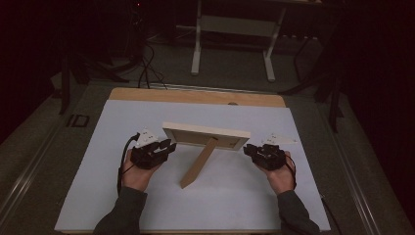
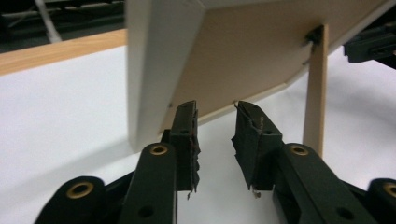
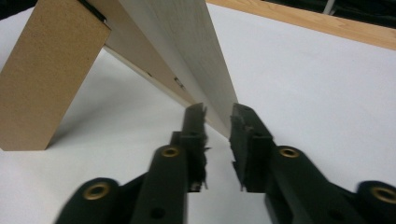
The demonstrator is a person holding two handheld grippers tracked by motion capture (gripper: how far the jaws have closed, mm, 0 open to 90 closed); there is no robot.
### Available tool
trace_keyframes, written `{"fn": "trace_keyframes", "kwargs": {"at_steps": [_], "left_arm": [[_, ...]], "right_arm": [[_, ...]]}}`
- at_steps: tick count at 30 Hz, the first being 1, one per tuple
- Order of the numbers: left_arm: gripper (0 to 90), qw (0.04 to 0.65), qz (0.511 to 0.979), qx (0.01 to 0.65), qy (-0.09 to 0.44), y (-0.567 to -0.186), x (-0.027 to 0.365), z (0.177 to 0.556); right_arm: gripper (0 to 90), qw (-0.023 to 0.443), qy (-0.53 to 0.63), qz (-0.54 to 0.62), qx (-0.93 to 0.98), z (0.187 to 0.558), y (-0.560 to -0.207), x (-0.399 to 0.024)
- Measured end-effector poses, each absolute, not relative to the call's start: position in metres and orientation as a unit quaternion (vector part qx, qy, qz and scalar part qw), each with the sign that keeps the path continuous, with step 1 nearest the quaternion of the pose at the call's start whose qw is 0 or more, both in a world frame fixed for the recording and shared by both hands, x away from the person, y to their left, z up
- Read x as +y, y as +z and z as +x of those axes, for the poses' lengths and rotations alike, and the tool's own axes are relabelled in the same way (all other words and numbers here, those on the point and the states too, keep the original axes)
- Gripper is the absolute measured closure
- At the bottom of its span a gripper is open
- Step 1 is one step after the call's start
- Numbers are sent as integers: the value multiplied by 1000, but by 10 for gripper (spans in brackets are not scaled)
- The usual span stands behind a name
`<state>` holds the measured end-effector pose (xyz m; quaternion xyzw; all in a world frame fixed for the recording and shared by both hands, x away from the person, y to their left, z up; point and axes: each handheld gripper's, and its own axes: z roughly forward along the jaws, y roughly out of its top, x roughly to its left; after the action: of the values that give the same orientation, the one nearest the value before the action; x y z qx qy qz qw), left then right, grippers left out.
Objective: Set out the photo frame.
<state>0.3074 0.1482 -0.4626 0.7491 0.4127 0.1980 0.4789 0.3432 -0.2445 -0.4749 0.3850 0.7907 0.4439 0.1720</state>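
Black jaws of my left gripper (image 2: 215, 140) are standing spread, tips just short of the frame's (image 1: 205, 136) lower left edge and gripping nothing. My right gripper (image 3: 217, 122) is likewise parted, its narrower gap lined up on the frame's right edge; I cannot tell whether a pad is touching it. The frame is standing mid-mat (image 1: 122, 196), leaning on its prop (image 1: 198, 164), back toward me, with a gripper at each end. I am judging it light and stiff, but tippy on that one hinged leg, and perhaps fronted with glass. So the side rails, low down and both at once, look the safest hold. The left gripper view is showing the brown backboard (image 2: 261, 51) and the prop's hinge. The right gripper view is showing the pale side edge's grain. The high view is giving the whole layout, with a white stand (image 1: 235, 29) beyond the table.
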Motion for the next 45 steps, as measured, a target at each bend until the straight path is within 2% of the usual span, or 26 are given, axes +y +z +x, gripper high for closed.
{"fn": "trace_keyframes", "kwargs": {"at_steps": [5, 9, 27, 45], "left_arm": [[806, 475, 751, 410, 205, -458, 146, 308], [897, 471, 752, 409, 212, -456, 144, 309], [900, 455, 759, 412, 217, -456, 139, 318], [900, 441, 770, 406, 220, -454, 132, 330]], "right_arm": [[874, 181, 439, 392, 788, 347, -471, -246], [896, 188, 441, 397, 782, 351, -464, -245], [898, 184, 453, 405, 772, 373, -459, -234], [898, 148, 470, 403, 771, 383, -457, -235]]}}
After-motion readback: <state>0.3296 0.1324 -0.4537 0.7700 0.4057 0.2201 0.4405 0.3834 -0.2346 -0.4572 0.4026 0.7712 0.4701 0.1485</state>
